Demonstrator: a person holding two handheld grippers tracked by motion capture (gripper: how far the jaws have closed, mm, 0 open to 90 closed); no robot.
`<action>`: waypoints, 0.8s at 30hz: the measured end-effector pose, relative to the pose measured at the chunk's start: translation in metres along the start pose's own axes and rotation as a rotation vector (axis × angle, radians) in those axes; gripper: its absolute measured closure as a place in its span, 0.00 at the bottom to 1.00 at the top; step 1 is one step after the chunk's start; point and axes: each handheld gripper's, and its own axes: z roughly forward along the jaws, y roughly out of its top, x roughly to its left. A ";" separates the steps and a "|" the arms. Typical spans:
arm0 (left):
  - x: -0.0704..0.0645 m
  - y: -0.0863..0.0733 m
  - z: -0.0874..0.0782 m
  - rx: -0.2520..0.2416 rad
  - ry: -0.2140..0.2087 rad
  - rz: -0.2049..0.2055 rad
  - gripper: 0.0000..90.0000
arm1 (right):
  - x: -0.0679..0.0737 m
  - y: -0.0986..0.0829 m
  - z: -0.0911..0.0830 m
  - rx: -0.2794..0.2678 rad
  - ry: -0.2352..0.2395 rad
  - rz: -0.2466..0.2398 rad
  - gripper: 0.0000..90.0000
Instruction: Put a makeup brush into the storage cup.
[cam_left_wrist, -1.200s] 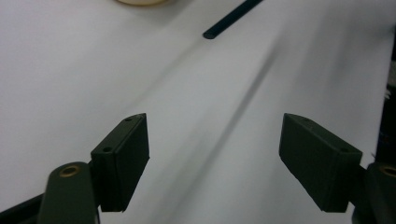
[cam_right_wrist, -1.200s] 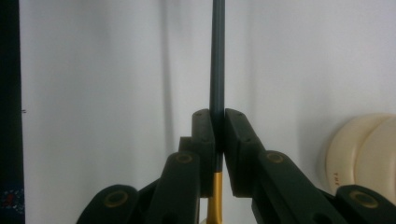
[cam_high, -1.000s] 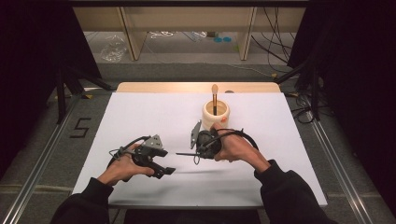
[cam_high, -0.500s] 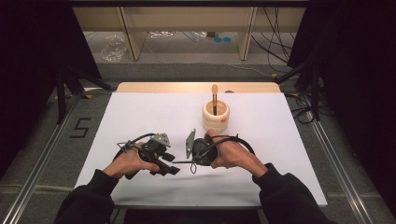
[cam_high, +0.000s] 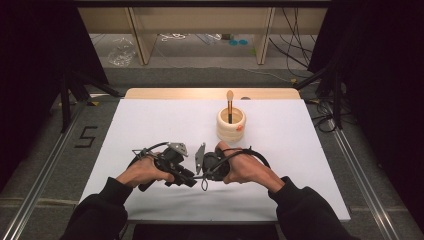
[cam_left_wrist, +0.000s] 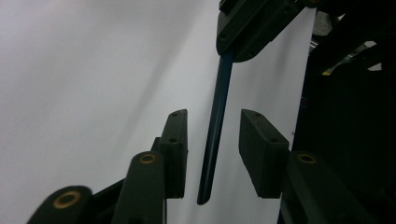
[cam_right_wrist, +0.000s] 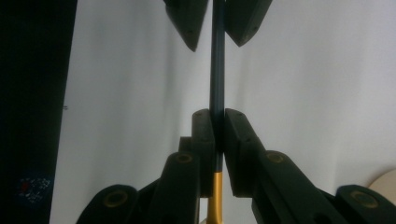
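A thin dark blue brush handle (cam_right_wrist: 216, 70) with a gold ferrule (cam_right_wrist: 214, 196) is clamped in my right gripper (cam_right_wrist: 215, 133), which is shut on it. The handle's free end (cam_left_wrist: 214, 140) lies between the jaws of my left gripper (cam_left_wrist: 212, 154), which stand open on either side without touching it. In the high view the two grippers meet tip to tip near the table's front: left gripper (cam_high: 189, 178), right gripper (cam_high: 201, 172). A cream ring-shaped holder (cam_high: 231, 126) stands behind them with another brush (cam_high: 229, 100) upright in it.
The white table top (cam_high: 150, 125) stretches wide to the left and right of the hands. A wooden strip (cam_high: 210, 93) runs along the far edge. Metal rails (cam_high: 40, 175) flank the table on the floor.
The two hands have drawn together near the front of the table. The right gripper moved left and nearer with the handle, and the left gripper's open jaws came around its end.
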 end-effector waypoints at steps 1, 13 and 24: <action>0.000 0.000 0.000 -0.003 -0.010 -0.002 0.73 | 0.000 0.000 0.000 -0.001 -0.004 -0.004 0.92; 0.005 0.004 0.003 0.065 -0.071 0.028 0.84 | 0.002 0.004 0.002 -0.029 -0.010 -0.055 0.92; 0.005 0.005 0.009 0.039 -0.097 -0.009 0.90 | 0.003 0.006 0.004 -0.028 -0.003 -0.070 0.92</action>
